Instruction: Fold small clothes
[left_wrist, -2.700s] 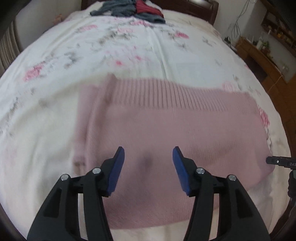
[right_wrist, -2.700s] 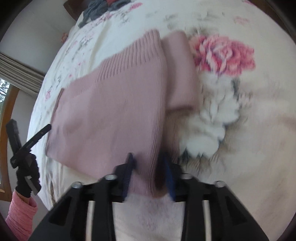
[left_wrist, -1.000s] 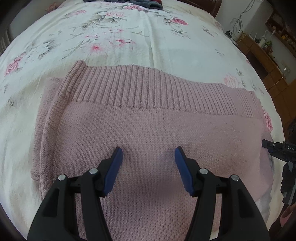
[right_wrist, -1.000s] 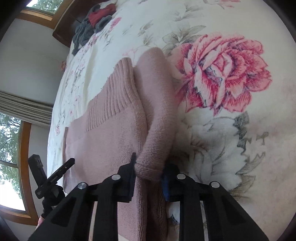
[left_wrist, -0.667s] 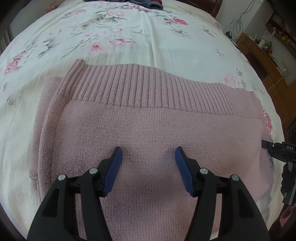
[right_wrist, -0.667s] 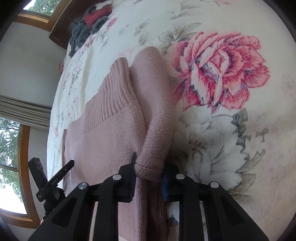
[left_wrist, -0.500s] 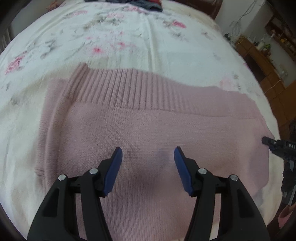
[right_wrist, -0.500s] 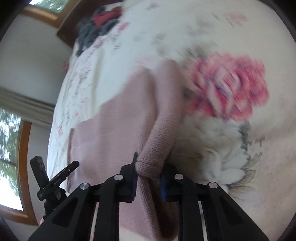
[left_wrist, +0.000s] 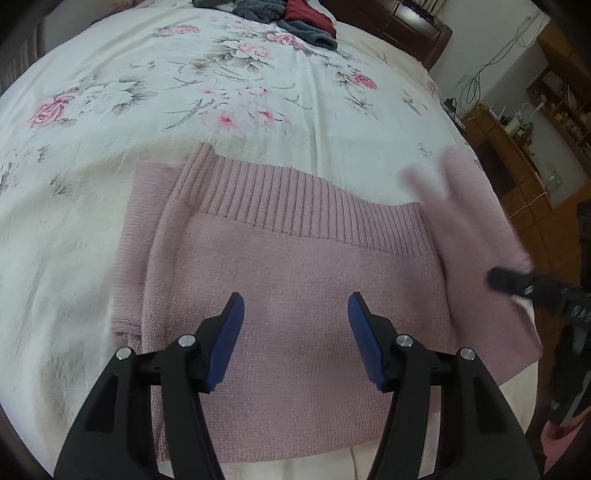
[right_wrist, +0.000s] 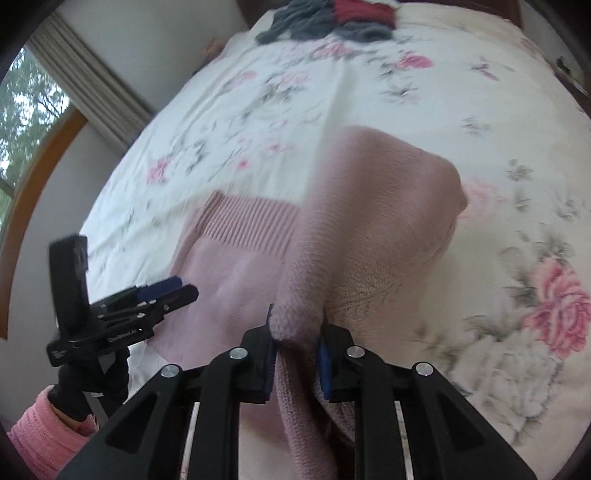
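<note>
While the left tool (left_wrist: 295, 325) hangs wide open over the pink sweater (left_wrist: 295, 258), the right tool (right_wrist: 295, 332) pinches its sleeve (right_wrist: 369, 214)

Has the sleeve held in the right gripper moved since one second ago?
Yes. The right gripper has lifted the sleeve off the bedsheet and is swinging it toward the sweater body; earlier it lay beside the big rose.

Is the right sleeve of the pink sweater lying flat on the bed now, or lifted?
Lifted. The right gripper is shut on the sleeve, which arches up off the bedspread over the sweater body.
</note>
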